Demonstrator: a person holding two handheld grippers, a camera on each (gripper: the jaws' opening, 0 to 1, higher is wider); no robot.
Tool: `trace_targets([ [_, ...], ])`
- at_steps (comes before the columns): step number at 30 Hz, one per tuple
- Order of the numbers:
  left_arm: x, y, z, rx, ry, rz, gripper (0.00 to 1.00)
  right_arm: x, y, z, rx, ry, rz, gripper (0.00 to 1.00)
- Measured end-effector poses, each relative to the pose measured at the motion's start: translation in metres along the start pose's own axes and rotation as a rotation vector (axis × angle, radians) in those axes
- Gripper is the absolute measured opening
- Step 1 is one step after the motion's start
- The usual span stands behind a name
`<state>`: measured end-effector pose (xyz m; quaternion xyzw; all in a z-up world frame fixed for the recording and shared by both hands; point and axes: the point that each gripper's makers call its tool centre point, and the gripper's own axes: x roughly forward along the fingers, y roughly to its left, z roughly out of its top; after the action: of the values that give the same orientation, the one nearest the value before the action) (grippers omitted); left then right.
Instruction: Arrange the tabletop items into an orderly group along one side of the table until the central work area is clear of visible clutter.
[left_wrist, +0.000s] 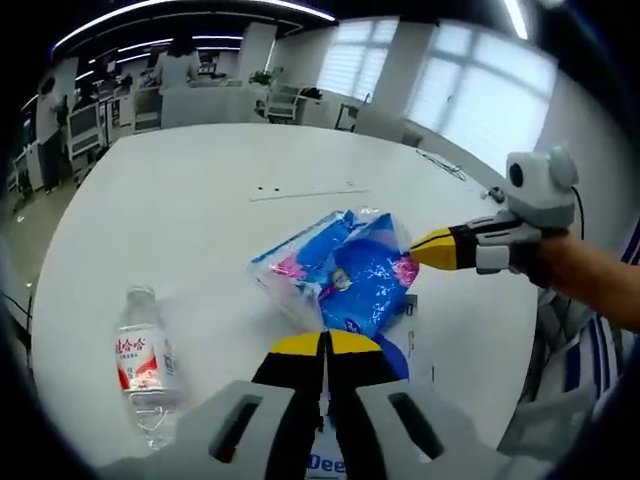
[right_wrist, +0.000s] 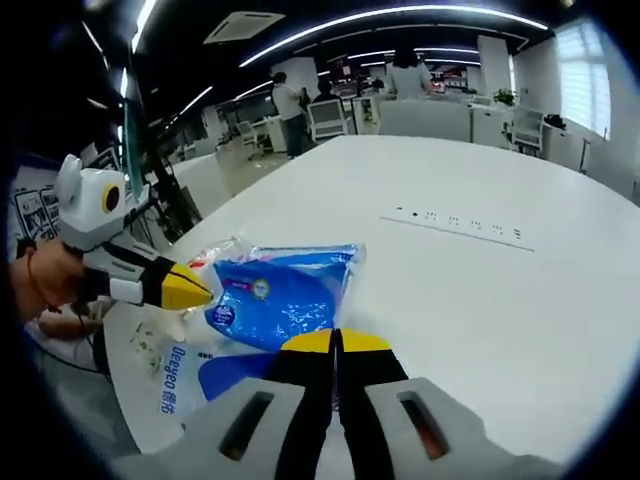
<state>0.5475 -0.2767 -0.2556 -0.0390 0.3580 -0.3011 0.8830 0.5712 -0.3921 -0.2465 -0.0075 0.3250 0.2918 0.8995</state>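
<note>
blue tissue pack (left_wrist: 340, 275) lies mid-table; clear water bottle (left_wrist: 143, 360) lies apart.

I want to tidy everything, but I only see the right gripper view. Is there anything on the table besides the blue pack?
Observer: Yes. The left gripper view shows a bottle with a red label, apart from the pack.
Operator: Where is it from the pack?
Observer: In that view the bottle sits left of the left gripper, and the pack lies just ahead of that gripper.
Operator: Is my gripper touching the pack?
Observer: Seen from that side, the tip of the right gripper meets the pack's edge, jaws shut.
</note>
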Motion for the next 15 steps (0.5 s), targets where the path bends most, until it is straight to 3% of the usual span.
trace_targets([
  [15,0.015,-0.035,0.021,0.048,-0.002,-0.072,0.0,-0.034,-0.029,0.001,0.029,-0.042,-0.065,0.0],
])
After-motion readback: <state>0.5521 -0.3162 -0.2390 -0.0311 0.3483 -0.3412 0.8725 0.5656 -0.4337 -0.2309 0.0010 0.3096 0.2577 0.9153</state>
